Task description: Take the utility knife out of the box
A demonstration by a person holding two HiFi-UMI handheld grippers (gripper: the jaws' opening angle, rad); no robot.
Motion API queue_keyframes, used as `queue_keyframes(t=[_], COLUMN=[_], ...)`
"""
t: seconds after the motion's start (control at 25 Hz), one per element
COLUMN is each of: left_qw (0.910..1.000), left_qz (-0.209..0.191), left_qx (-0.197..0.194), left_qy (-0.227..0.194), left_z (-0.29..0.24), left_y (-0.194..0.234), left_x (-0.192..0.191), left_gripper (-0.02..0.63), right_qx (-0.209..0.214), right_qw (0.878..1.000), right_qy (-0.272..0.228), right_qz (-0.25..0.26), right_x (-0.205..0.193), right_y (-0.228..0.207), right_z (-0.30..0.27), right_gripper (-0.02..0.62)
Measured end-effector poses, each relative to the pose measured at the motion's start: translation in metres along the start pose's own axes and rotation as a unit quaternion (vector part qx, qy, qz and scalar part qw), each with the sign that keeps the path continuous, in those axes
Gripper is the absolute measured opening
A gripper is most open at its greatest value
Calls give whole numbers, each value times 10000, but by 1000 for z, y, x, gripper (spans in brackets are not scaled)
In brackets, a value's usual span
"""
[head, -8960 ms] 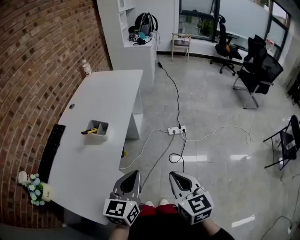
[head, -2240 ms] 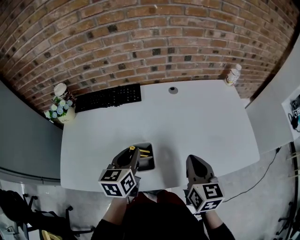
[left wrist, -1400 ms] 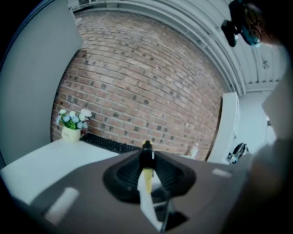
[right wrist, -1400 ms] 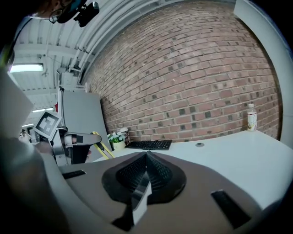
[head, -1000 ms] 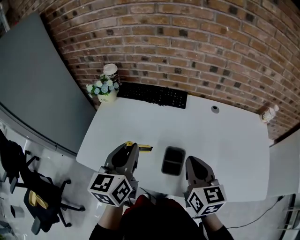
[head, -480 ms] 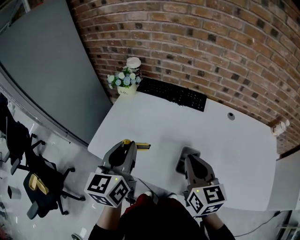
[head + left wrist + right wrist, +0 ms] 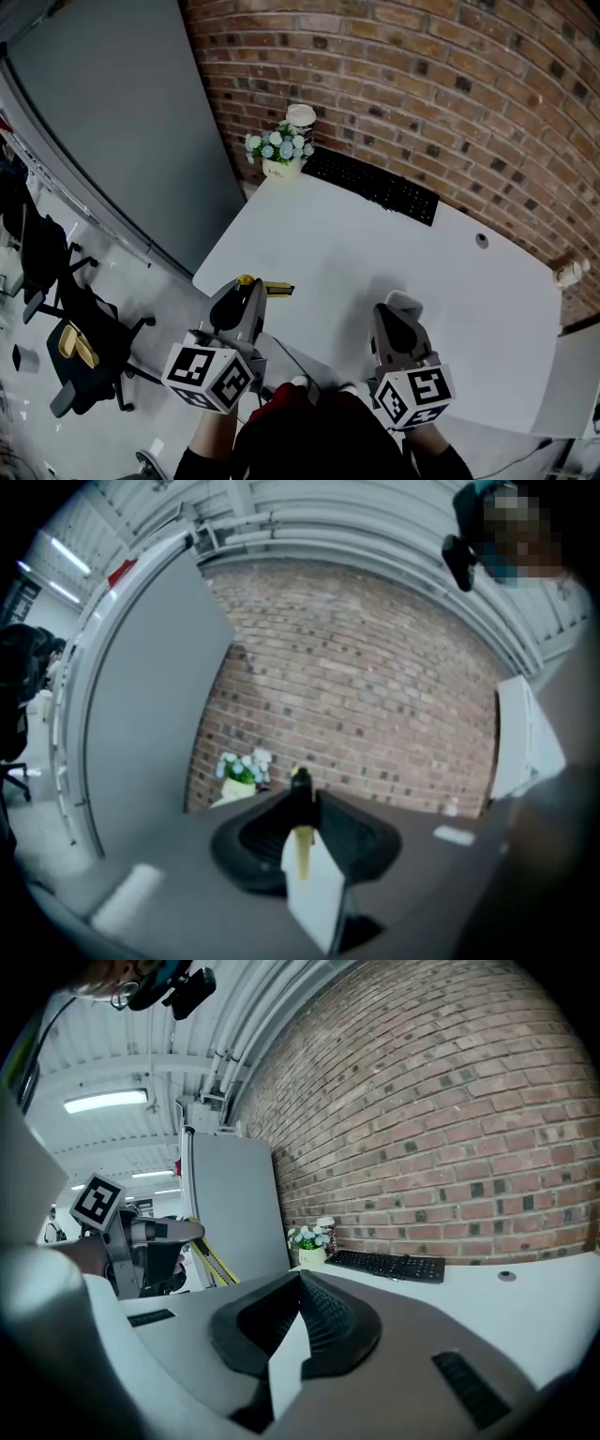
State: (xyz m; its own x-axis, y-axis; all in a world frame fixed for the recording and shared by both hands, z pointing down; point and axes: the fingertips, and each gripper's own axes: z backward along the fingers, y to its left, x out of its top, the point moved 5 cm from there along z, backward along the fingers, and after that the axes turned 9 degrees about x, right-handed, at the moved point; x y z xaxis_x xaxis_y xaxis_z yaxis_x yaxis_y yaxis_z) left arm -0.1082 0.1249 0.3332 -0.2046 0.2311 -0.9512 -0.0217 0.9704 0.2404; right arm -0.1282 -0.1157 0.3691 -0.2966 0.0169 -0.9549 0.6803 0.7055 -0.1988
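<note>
My left gripper point(image 7: 246, 287) is shut on the yellow and black utility knife point(image 7: 272, 287), which hangs over the near left edge of the white table point(image 7: 319, 244). In the left gripper view the knife point(image 7: 301, 844) runs between the shut jaws, and its black end sticks out past the tips. My right gripper point(image 7: 393, 315) is shut with nothing in it and hovers over the table's near edge. Just beyond its tips only a corner of the grey box point(image 7: 405, 301) shows. The right gripper view has the left gripper point(image 7: 150, 1234) with the knife point(image 7: 214, 1260) at the left.
A black keyboard point(image 7: 380, 187), a pot of flowers point(image 7: 278, 155) and a lidded cup point(image 7: 300, 114) stand along the brick wall. A small bottle point(image 7: 568, 274) sits at the table's far right. A grey partition point(image 7: 122, 122) and office chairs point(image 7: 56, 281) are on the left.
Both grippers have swung left together, the knife still in the left one. The box has slid right in the view and is now mostly hidden behind the right gripper.
</note>
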Motion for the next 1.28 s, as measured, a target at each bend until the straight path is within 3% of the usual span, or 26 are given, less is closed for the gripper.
queue_keyframes(t=[1.28], left_qw=[9964], left_qz=[77], left_qx=[835], left_qy=[86], left_z=[69], left_y=[98], left_x=[-19], left_gripper=[77], right_qx=[659], right_qw=[9960], right_qy=[388], right_qz=[462], right_x=[-16], right_y=[87], right_z=[-55], right_gripper=[8])
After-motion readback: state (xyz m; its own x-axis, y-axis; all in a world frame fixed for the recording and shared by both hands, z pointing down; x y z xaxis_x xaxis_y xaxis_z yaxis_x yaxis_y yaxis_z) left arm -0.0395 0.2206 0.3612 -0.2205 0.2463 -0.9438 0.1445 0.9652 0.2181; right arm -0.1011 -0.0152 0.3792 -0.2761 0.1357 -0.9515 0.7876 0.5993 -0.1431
